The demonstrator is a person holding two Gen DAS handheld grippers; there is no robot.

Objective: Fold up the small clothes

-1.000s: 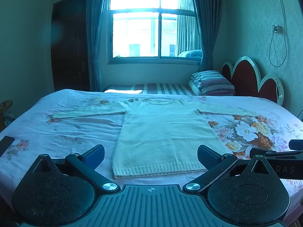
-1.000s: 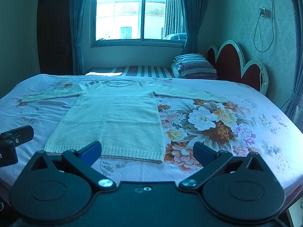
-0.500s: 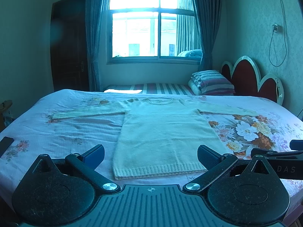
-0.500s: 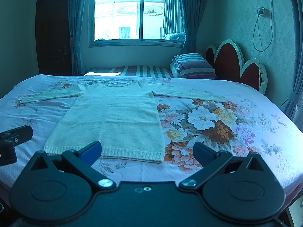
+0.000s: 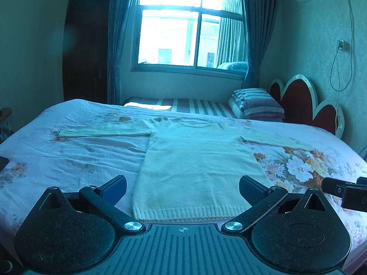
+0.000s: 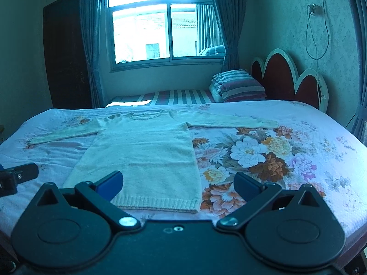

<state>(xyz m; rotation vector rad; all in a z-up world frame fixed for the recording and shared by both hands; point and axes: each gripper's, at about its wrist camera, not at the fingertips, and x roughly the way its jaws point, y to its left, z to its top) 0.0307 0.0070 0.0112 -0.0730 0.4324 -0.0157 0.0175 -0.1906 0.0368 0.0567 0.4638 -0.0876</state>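
Observation:
A pale cream knit sweater (image 5: 195, 162) lies flat on the bed, collar toward the window, both sleeves spread out sideways, ribbed hem nearest me. It also shows in the right wrist view (image 6: 144, 151). My left gripper (image 5: 182, 186) is open and empty, held just short of the hem, jaws wide apart. My right gripper (image 6: 178, 182) is open and empty, above the hem's right corner. The right gripper's tip shows at the right edge of the left wrist view (image 5: 344, 191); the left gripper's tip shows at the left edge of the right wrist view (image 6: 18, 175).
The floral bedsheet (image 6: 263, 155) covers a wide bed with a red scalloped headboard (image 6: 286, 78) at the right. A folded striped quilt (image 5: 257, 103) lies on a second bed under the window. A dark object (image 5: 3, 161) lies at the bed's left edge.
Both grippers have moved a little forward toward the sweater's hem. The sweater has not moved and both grippers stay open.

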